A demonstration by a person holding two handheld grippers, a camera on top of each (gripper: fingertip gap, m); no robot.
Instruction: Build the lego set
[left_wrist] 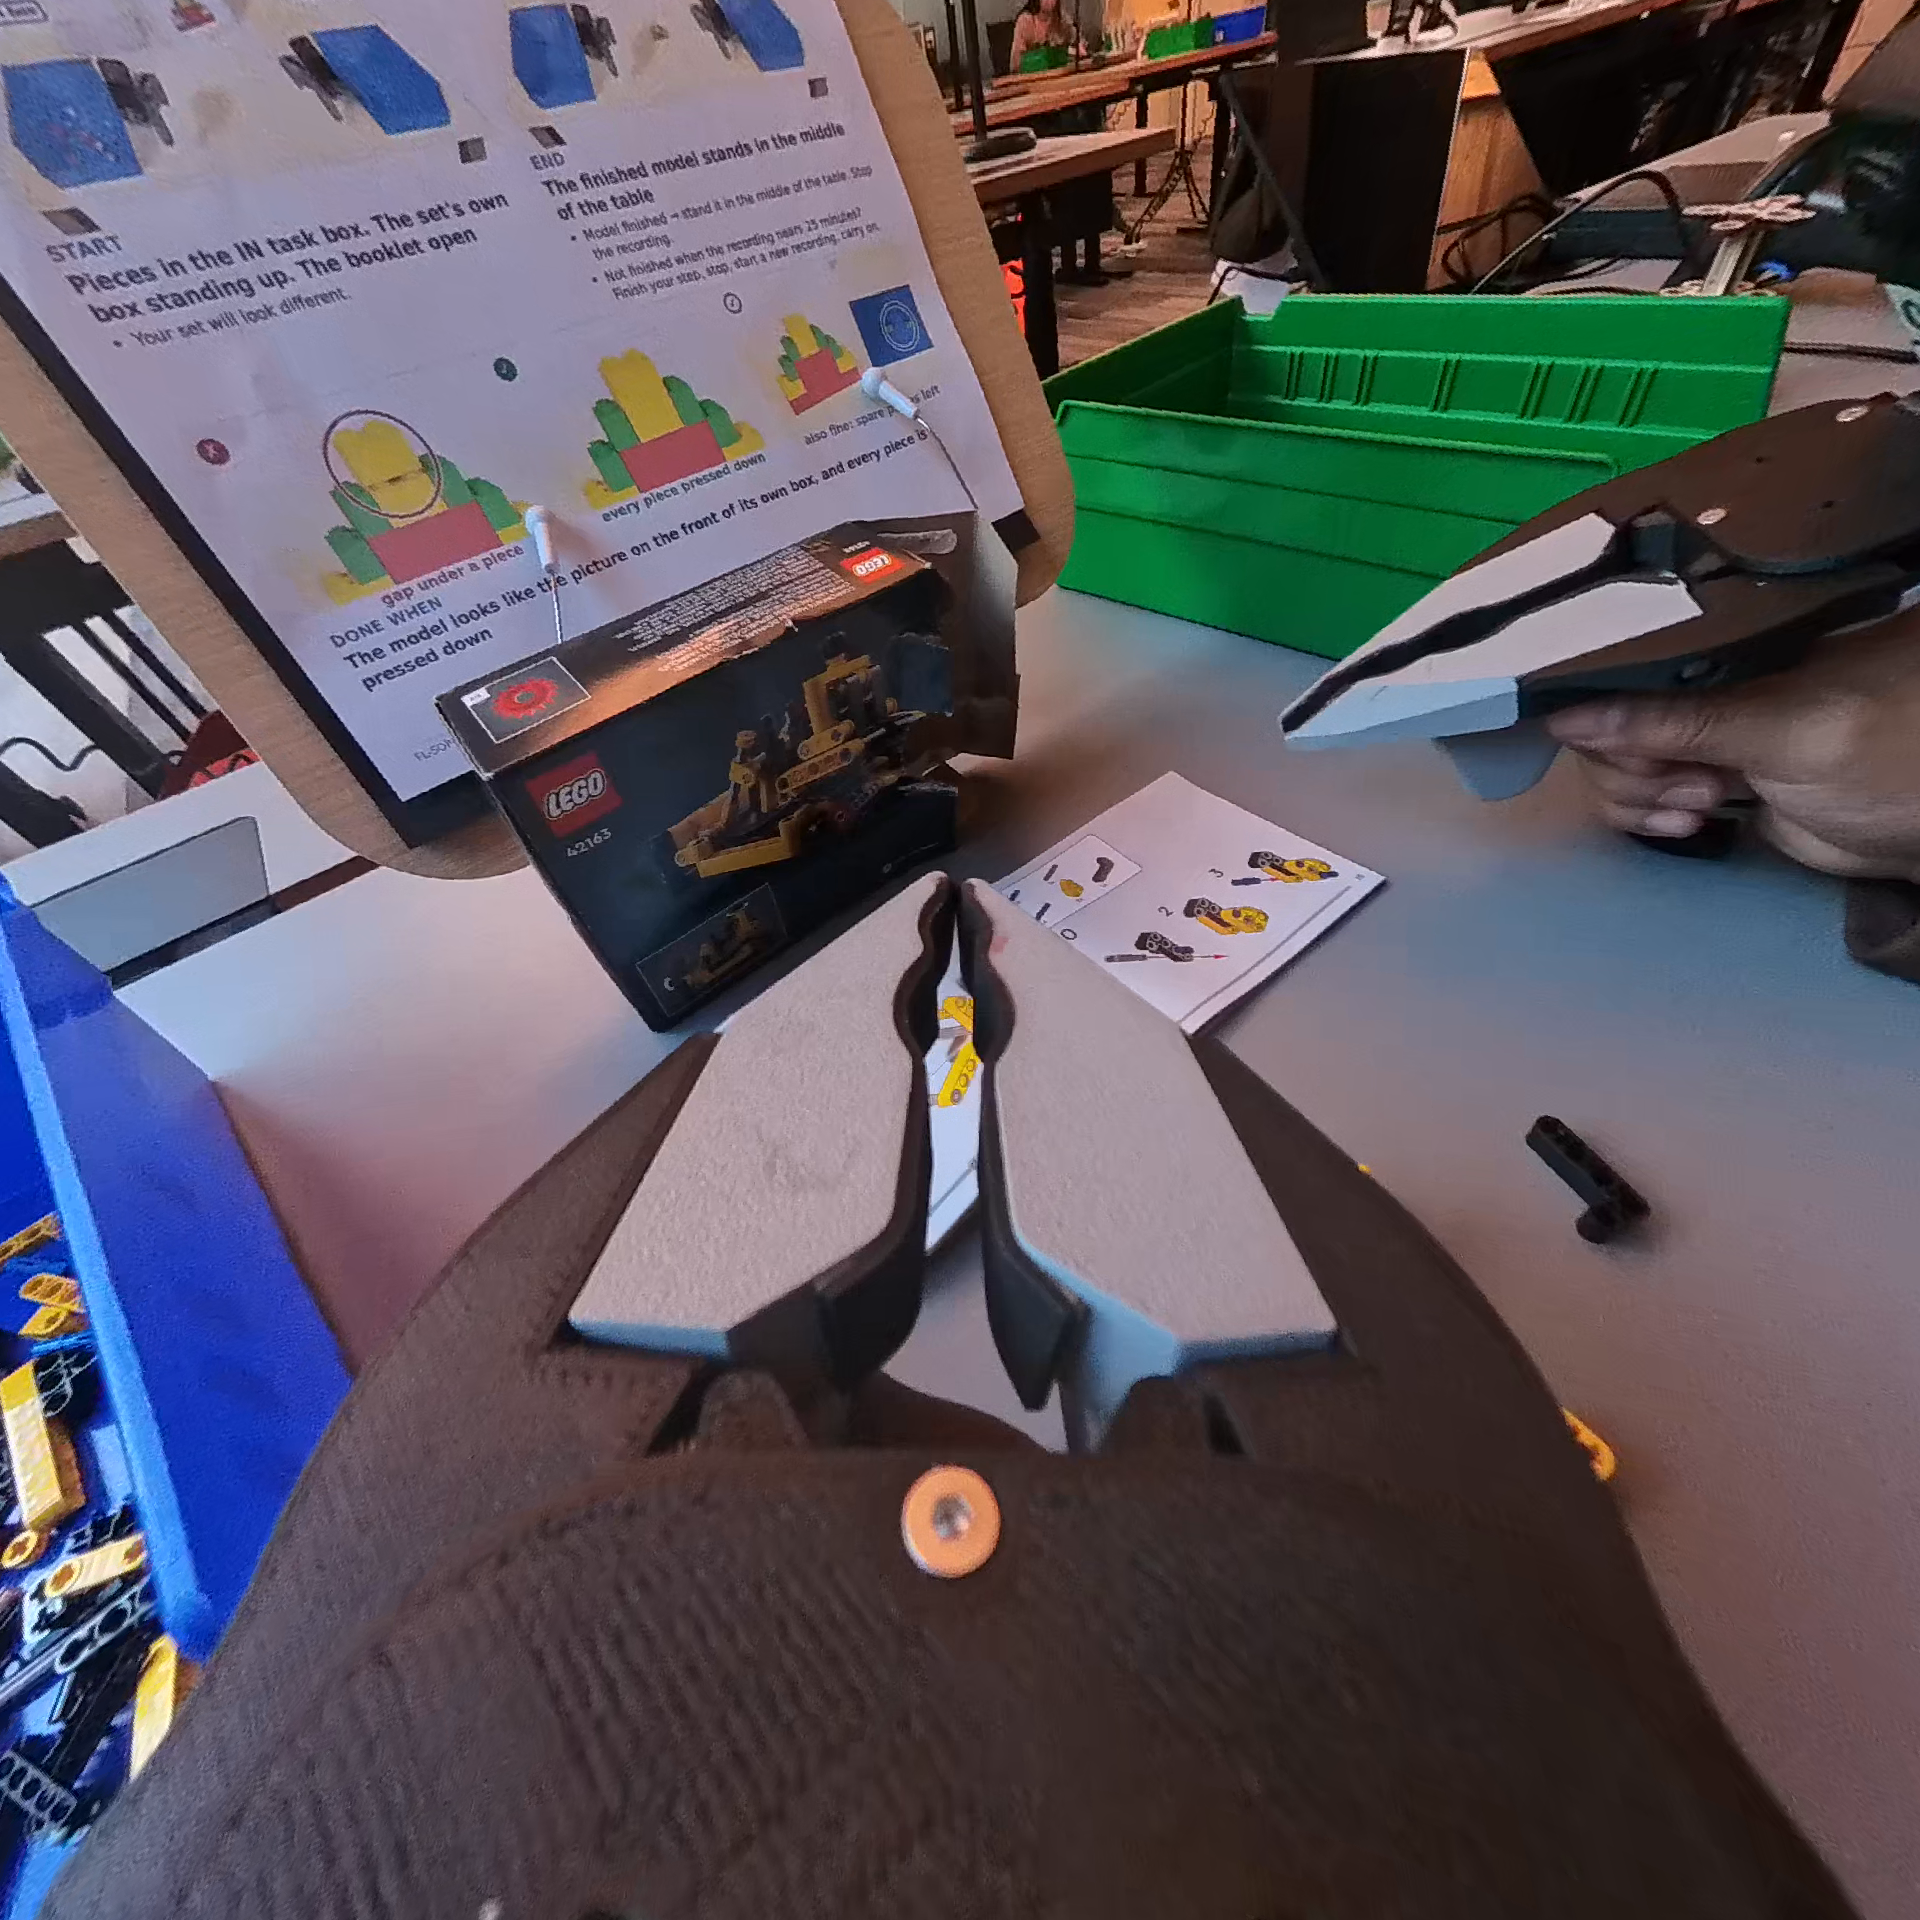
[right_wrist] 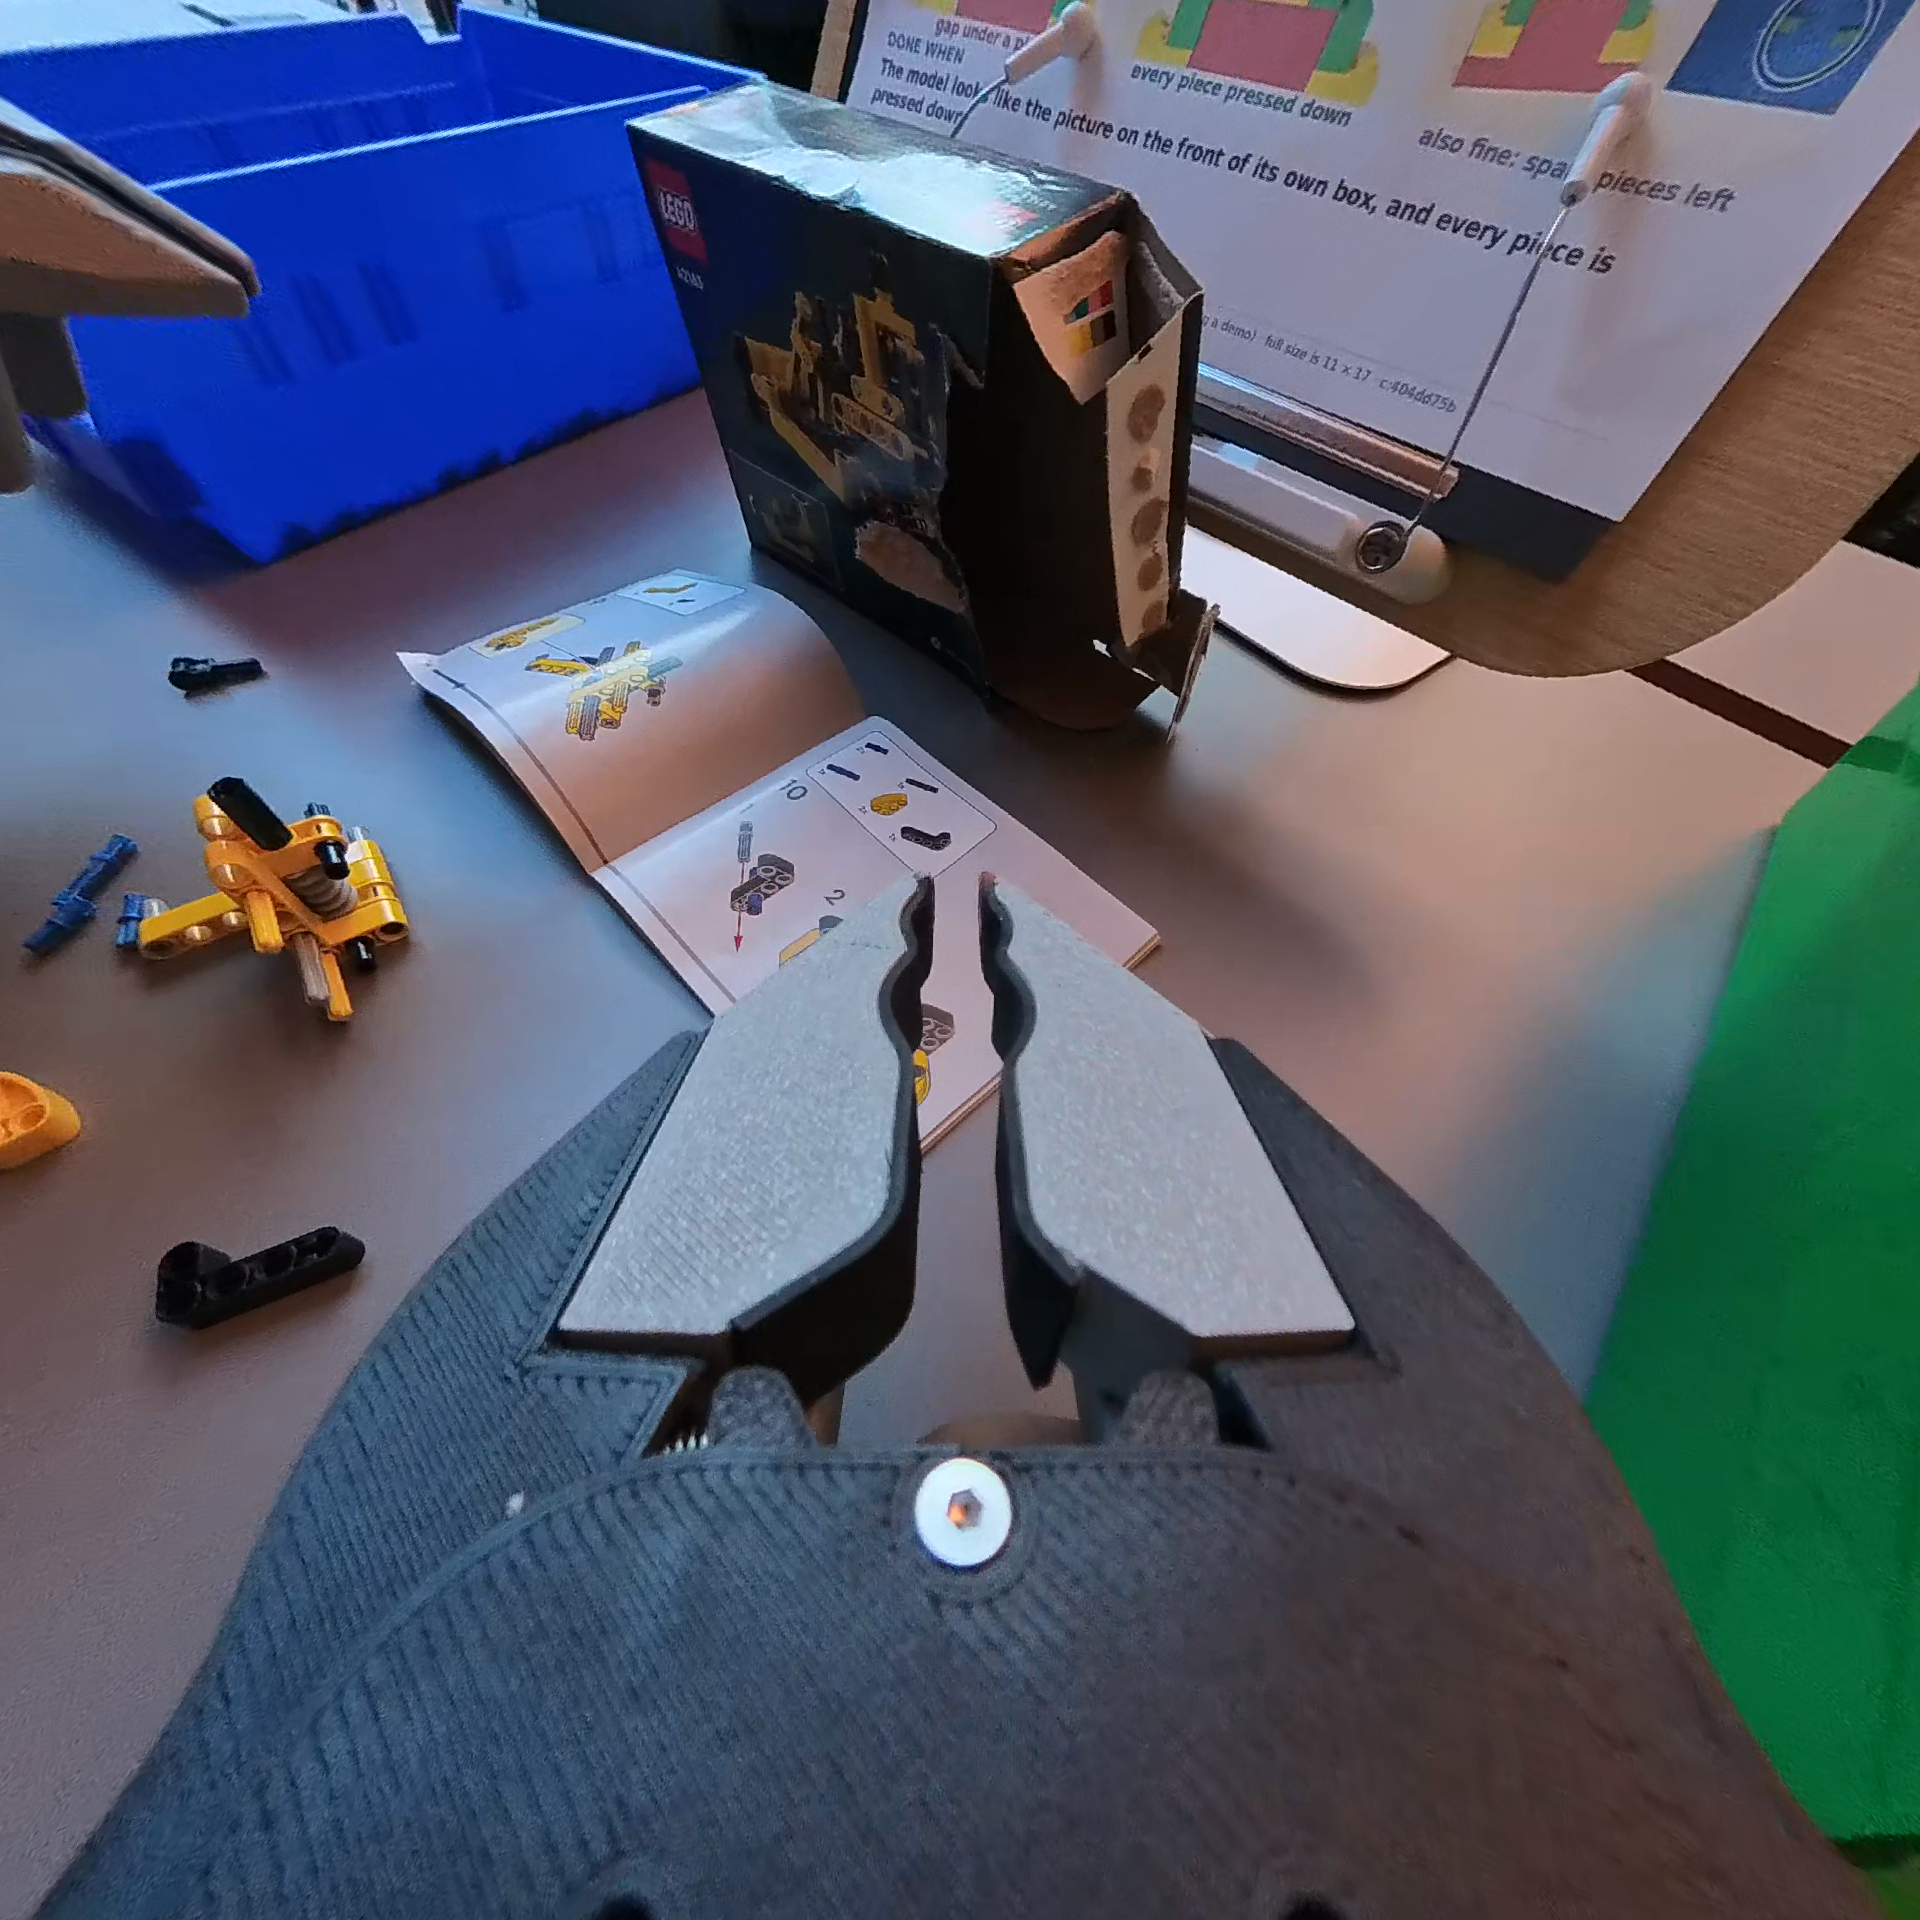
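Resting on the grey table (right_wrist: 1351, 883) left of the open instruction booklet (right_wrist: 727, 790) is the partly built model (right_wrist: 286, 899): yellow beams pinned together with black pegs, a grey axle sticking out at the near end and a black connector standing up from its top. Loose pieces lie around it, apart from one another: two blue pins (right_wrist: 78, 894) just to its left, a small black pin (right_wrist: 213, 670) farther back, a yellow curved piece (right_wrist: 31, 1122) at the picture's left edge, and a black L-shaped beam (right_wrist: 255, 1273) nearer the camera. Behind the booklet stands the dark set box (right_wrist: 862, 343), its side flap torn open; it carries a red brand logo, a number and a picture of a yellow tracked machine. A printed instruction sheet (right_wrist: 1351, 187) with coloured brick drawings and lines of text is pinned to a wooden board (right_wrist: 1766, 436) behind the box. The blue bin (left_wrist: 156, 1299) holds more yellow and black pieces; the green bin (left_wrist: 1403, 447) sits at the far right. The left gripper (left_wrist: 958, 885) has its tips almost touching and grips nothing. The right gripper (right_wrist: 954, 881) is slightly parted, likewise holding nothing, and hovers over the booklet.
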